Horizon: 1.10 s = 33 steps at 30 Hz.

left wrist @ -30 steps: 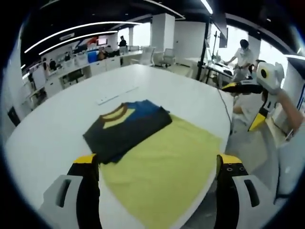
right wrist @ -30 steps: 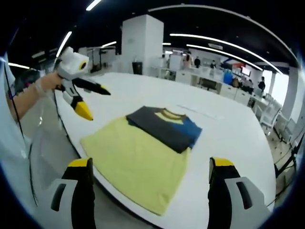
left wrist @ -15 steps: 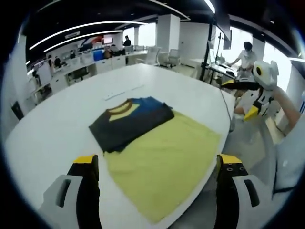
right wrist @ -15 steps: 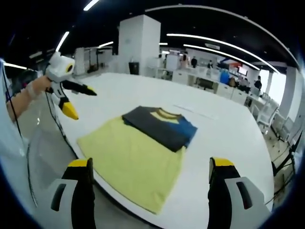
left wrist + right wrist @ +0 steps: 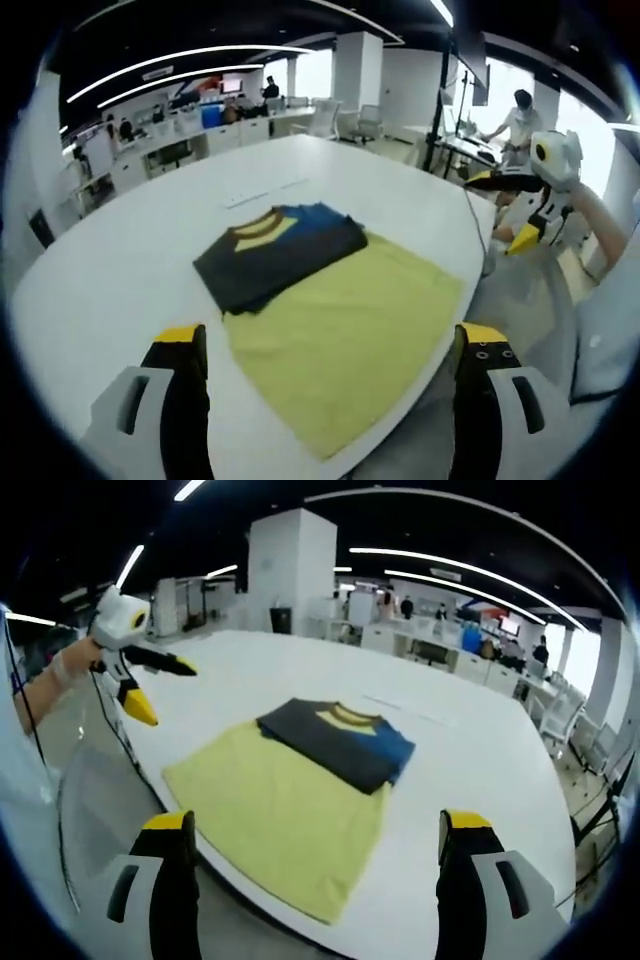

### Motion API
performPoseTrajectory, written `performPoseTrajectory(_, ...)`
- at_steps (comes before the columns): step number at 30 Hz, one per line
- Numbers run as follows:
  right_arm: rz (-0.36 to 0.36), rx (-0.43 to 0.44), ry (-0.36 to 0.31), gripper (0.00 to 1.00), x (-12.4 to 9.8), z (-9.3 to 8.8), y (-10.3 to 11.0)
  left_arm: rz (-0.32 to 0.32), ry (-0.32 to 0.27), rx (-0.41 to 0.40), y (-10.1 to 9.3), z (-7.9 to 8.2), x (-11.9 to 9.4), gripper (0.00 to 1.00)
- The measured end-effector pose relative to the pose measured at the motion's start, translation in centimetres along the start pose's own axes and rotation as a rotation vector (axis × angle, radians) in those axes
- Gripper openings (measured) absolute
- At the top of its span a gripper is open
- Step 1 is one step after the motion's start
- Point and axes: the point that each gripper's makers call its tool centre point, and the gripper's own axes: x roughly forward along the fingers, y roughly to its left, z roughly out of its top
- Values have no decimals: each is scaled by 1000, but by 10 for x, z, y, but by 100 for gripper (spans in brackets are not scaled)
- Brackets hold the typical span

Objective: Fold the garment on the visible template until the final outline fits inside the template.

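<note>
A folded garment (image 5: 280, 250) (image 5: 335, 742), dark grey with a blue side and a yellow collar, lies on the far part of a yellow rectangular template (image 5: 350, 335) (image 5: 280, 810) on the white table (image 5: 120, 270) (image 5: 480, 770). The garment's far edge reaches a little past the template. My left gripper (image 5: 328, 350) hangs open above the table's near edge, nothing between its jaws; in the right gripper view it shows at the left (image 5: 150, 685), held by a hand. My right gripper (image 5: 315, 830) is open too, empty, and appears at the right in the left gripper view (image 5: 515, 205).
The template's near corner sits close to the table's curved edge (image 5: 440, 370). A thin white strip (image 5: 262, 192) lies on the table beyond the garment. Desks, chairs and people stand in the office behind; a person works at a bench (image 5: 515, 115) far right.
Both views have drifted slightly as the hands pulled back a little from the table. The garment and the template lie as before.
</note>
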Motion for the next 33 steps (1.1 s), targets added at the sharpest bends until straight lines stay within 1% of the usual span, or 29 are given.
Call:
performPoseTrajectory(2,0,3,3,100,0,-1,0,3,8,-9,1,-4,0,100)
performPoseTrajectory(8,-7,8,16,100,1,-5,2,3,2,-42,0,-10,-2,100)
performPoseTrajectory(15,-8,20,33,100,2,-12,5,5,7,-59,-1,-19,-5,100)
performPoseTrajectory(20,-11,28,53,100,3,-19,5,8,26,-74,2,-30,-3,100)
performPoseTrajectory(23,-11,28,66,100,4,-22,5,-1,27,-99,2,-37,-1,100)
performPoseTrajectory(28,-9,39,78,100,8,-29,2,-4,60,-111,1,-50,2,99)
performPoseTrajectory(33,6,43,100,99,13,-37,0,-2,77,-149,3,-63,4,99)
